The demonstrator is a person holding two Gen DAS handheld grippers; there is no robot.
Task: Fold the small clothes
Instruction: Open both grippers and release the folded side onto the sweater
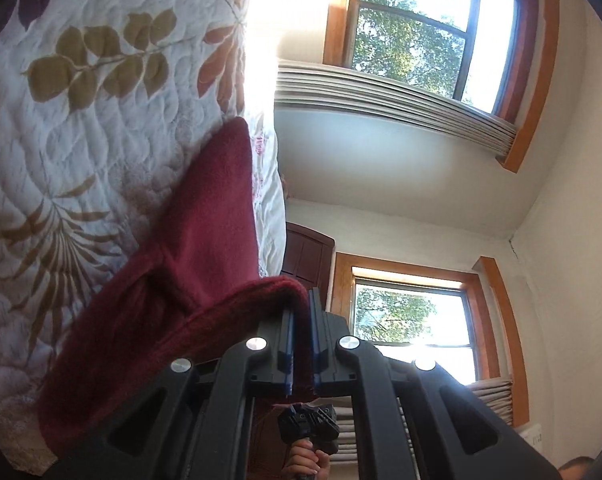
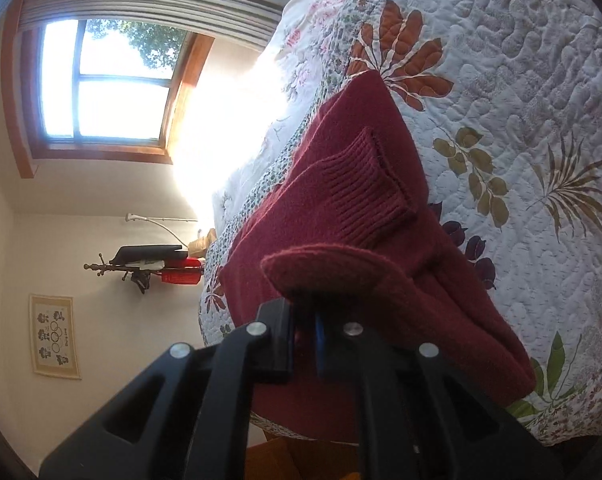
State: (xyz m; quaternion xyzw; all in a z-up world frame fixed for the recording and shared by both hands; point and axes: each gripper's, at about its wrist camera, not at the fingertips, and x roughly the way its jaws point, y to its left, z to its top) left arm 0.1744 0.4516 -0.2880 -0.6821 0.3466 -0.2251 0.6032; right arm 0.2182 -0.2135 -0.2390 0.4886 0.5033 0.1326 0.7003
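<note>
Both grippers — left gripper (image 1: 300, 344), right gripper (image 2: 304, 338) — clamp the maroon sweater (image 2: 365, 216), lying lengthwise across the quilt (image 2: 521, 100).

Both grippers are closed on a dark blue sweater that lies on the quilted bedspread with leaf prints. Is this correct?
Not quite: the sweater is dark red, not dark blue, as the right wrist view shows clearly. The rest holds: the left gripper and the right gripper are each closed on its fabric, and it lies on the quilted bedspread with leaf prints.
</note>
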